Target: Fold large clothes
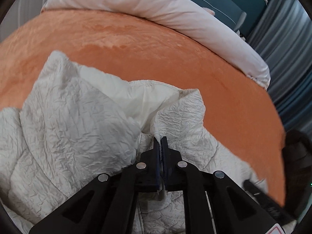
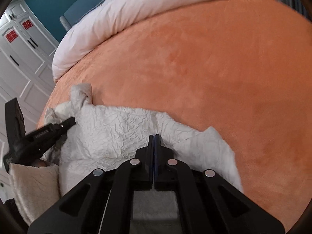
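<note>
A white crinkled padded jacket [image 1: 68,120] lies bunched on the orange blanket [image 1: 156,58] at the near side of the bed. My left gripper [image 1: 160,139] is shut on an edge of the jacket, with fabric pinched between its jaws. In the right wrist view the jacket [image 2: 120,128] spreads left of centre. My right gripper [image 2: 154,136] is shut on the jacket's edge. The left gripper [image 2: 68,122] also shows at the left of that view, holding the jacket's far end.
A white duvet [image 1: 156,5] is rolled along the far side of the bed and shows in the right wrist view too [image 2: 117,19]. White wardrobe doors [image 2: 23,58] stand beyond the bed's left edge. Grey curtains [image 1: 282,44] hang at the right. The orange blanket [image 2: 224,68] stretches ahead.
</note>
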### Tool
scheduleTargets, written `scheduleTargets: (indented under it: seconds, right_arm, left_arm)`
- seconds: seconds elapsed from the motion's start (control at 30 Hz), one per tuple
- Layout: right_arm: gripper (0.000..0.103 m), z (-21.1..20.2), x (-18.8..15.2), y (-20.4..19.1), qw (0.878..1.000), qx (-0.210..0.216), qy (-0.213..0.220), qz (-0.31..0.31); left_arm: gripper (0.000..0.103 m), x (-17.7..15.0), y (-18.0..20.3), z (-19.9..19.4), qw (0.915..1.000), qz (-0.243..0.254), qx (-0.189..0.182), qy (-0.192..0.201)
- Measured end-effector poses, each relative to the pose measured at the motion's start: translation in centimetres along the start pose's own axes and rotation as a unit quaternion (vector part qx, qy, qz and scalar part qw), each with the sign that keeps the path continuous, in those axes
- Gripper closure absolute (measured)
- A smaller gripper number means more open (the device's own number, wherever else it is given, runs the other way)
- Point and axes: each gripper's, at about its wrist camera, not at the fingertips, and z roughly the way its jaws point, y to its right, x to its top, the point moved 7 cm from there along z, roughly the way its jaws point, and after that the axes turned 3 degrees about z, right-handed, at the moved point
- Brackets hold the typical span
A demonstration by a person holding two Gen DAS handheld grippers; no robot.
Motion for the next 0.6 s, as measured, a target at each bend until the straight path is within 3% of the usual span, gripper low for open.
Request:
scheduleTargets:
  seconds: [0.07,0.17,0.23,0.3,0.37,0.43,0.5,0.6]
  right_arm:
    - [0.101,-2.7,1.0,-1.7,0.999,0.032,0.037,0.001]
    - [0.1,-4.8,2.2,-6.5,0.995,0.075,0.047,-0.042]
    - [0.1,-3.2,2.6,-9.8,0.992,0.067,0.032,-0.099]
    - [0.1,-0.2,2.5,-10.1,0.993,0.051,0.0,-0.105]
    - [0.101,3.5,2.2,-7.6,0.996,0.015,-0.036,-0.081]
    - [0.103,4.0,1.7,-4.2,0.998,-0.016,-0.038,-0.047]
    - [0.103,2.7,1.5,-0.5,0.999,0.024,-0.03,0.021]
    - [0.103,0.5,1.2,2.7,0.999,0.001,-0.011,0.044]
  left_arm:
    - [0.093,-0.2,0.1,0.0,1.0,0.006,0.005,0.003]
    - [0.093,-0.3,0.1,0.0,0.9998,0.013,0.011,0.01]
    - [0.092,-0.4,0.3,0.0,0.9996,0.019,0.016,0.013]
    - [0.092,-0.4,0.2,0.0,0.9996,0.02,0.016,0.014]
    - [0.092,-0.5,0.2,0.0,0.9996,0.019,0.014,0.016]
    - [0.092,-0.6,0.2,0.1,0.9997,0.017,0.007,0.018]
    - [0.092,-0.8,0.2,0.1,0.9996,0.018,0.005,0.019]
    - [0.092,-0.9,0.2,0.2,0.9997,0.016,0.002,0.021]
